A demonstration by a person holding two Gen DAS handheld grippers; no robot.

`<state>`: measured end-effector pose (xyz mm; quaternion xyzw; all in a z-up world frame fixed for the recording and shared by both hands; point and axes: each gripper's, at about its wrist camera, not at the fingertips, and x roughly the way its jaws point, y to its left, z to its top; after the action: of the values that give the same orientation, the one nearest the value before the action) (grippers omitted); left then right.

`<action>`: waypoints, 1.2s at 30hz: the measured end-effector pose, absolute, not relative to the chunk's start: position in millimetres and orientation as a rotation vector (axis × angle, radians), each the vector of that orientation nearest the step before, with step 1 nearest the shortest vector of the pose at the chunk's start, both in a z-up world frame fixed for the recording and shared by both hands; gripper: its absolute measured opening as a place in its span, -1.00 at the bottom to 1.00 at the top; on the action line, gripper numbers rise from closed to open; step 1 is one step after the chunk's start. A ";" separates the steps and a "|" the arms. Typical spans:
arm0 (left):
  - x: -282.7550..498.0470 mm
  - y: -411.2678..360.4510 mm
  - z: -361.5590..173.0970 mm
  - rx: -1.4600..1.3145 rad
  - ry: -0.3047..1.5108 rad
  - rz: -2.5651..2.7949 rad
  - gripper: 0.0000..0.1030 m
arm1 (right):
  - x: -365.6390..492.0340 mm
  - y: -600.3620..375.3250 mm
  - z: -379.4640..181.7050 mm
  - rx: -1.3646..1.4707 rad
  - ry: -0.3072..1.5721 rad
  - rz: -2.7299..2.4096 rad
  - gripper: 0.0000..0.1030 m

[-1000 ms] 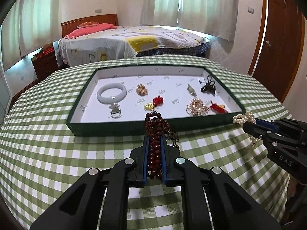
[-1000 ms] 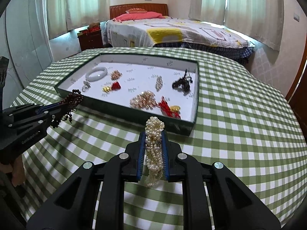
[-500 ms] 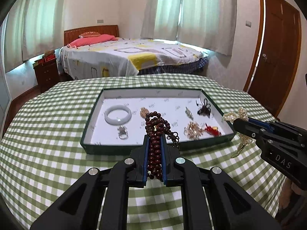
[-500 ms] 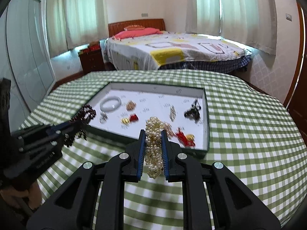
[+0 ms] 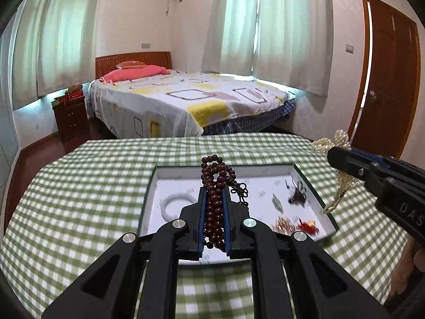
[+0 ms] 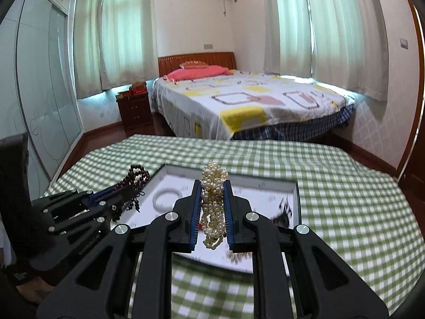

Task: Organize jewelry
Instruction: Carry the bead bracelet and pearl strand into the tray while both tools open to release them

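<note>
My left gripper (image 5: 214, 190) is shut on a dark red bead strand (image 5: 215, 183) and holds it above the near edge of the green-rimmed white tray (image 5: 148, 186). My right gripper (image 6: 212, 186) is shut on a bundled pearl strand (image 6: 213, 204), also raised over the tray (image 6: 297, 199). Each gripper shows in the other view: the right one with its pearls (image 5: 334, 156), the left one with its beads (image 6: 124, 186). In the tray lie a white bangle (image 5: 175, 204), a black piece (image 5: 297, 195), a gold cluster (image 5: 283, 226) and a red piece (image 5: 309, 224).
The tray rests on a round table with a green checked cloth (image 5: 79, 186). Behind the table stand a bed (image 5: 186, 98), a dark nightstand (image 5: 70, 117) and a wooden door (image 5: 387, 79) at the right.
Both grippers have risen and tilted up with their strands still held, so the tray now sits lower and farther below in both views. Nothing in the tray has moved.
</note>
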<state>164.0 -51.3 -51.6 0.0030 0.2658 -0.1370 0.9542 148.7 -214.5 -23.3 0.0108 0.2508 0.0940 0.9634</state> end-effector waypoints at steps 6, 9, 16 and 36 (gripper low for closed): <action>192.2 -50.3 -43.9 0.002 0.528 -0.259 -0.78 | 178.5 -217.9 -10.2 0.030 0.479 0.182 -0.69; 206.3 -52.4 -42.2 0.005 0.526 -0.250 -0.78 | 196.6 -219.1 -5.9 0.035 0.464 0.179 -0.69; 242.3 -57.9 -42.3 -0.002 0.517 -0.236 -0.78 | 233.9 -218.9 -9.5 0.038 0.448 0.171 -0.69; 328.7 -82.9 -129.9 0.085 0.805 -0.181 -0.78 | 322.3 -220.7 -136.7 0.091 0.792 0.130 -0.68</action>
<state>328.7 -82.9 -129.9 0.0411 0.3912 -0.0882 0.9151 322.3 -220.7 -136.7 0.0442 0.3853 0.0632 0.9196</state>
